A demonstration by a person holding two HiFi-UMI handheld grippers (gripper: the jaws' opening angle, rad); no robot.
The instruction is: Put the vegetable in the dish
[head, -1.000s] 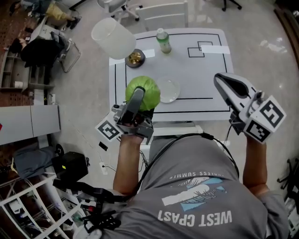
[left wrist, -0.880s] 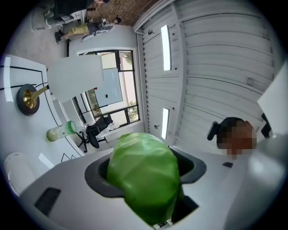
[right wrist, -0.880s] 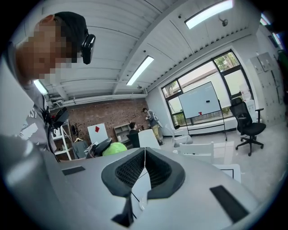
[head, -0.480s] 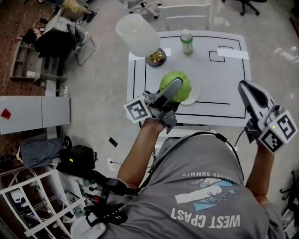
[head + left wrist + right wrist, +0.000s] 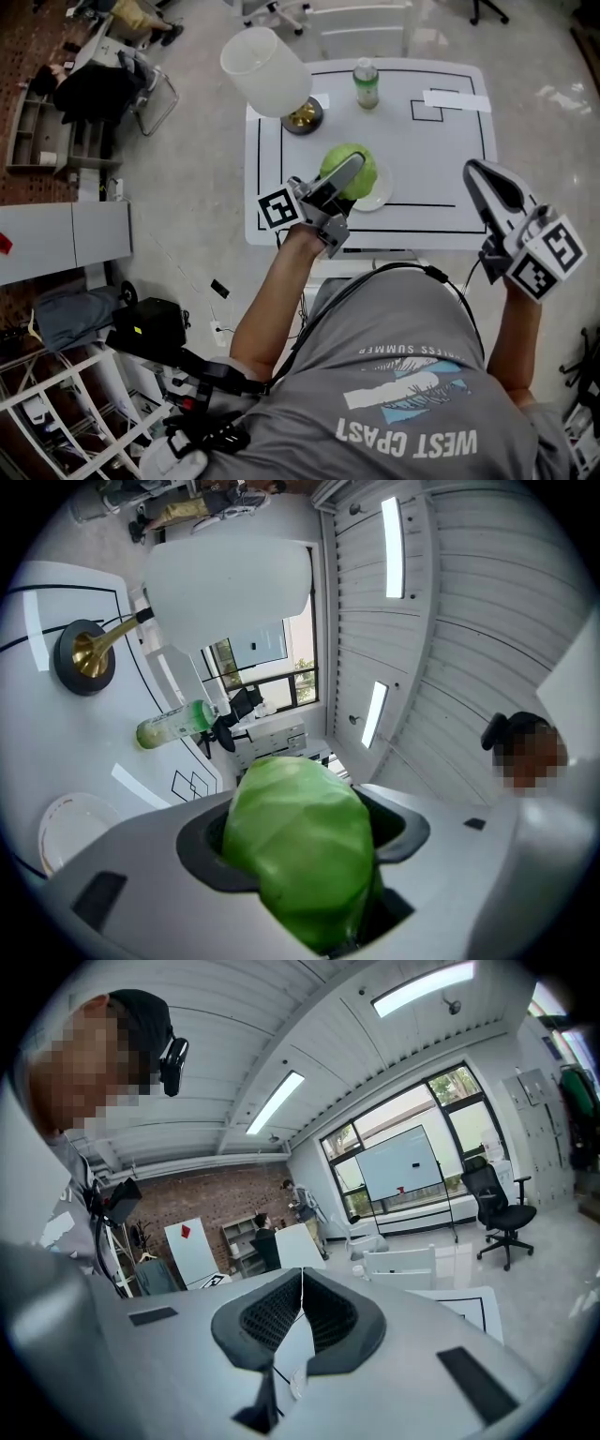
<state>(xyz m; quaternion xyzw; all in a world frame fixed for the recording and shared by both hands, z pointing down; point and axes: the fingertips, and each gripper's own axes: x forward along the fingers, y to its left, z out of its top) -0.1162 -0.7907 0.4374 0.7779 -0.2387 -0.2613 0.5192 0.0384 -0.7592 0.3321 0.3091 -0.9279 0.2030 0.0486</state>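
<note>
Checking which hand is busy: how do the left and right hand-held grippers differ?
The left hand-held gripper has jaws apart, clamped on a round green cabbage; the right hand-held gripper has jaws together, empty. The left one is by the clear glass dish on the white table; the right one is off to the right, away from the dish. Both are the same grey two-jaw tool.

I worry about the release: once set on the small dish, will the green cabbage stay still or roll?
It could well roll: the cabbage is round and covers most of the shallow dish, so little rim is left to stop it. It seems rigid, since no dent shows where the left tongs press on it. Its smooth, glossy-looking skin may slip a little.
</note>
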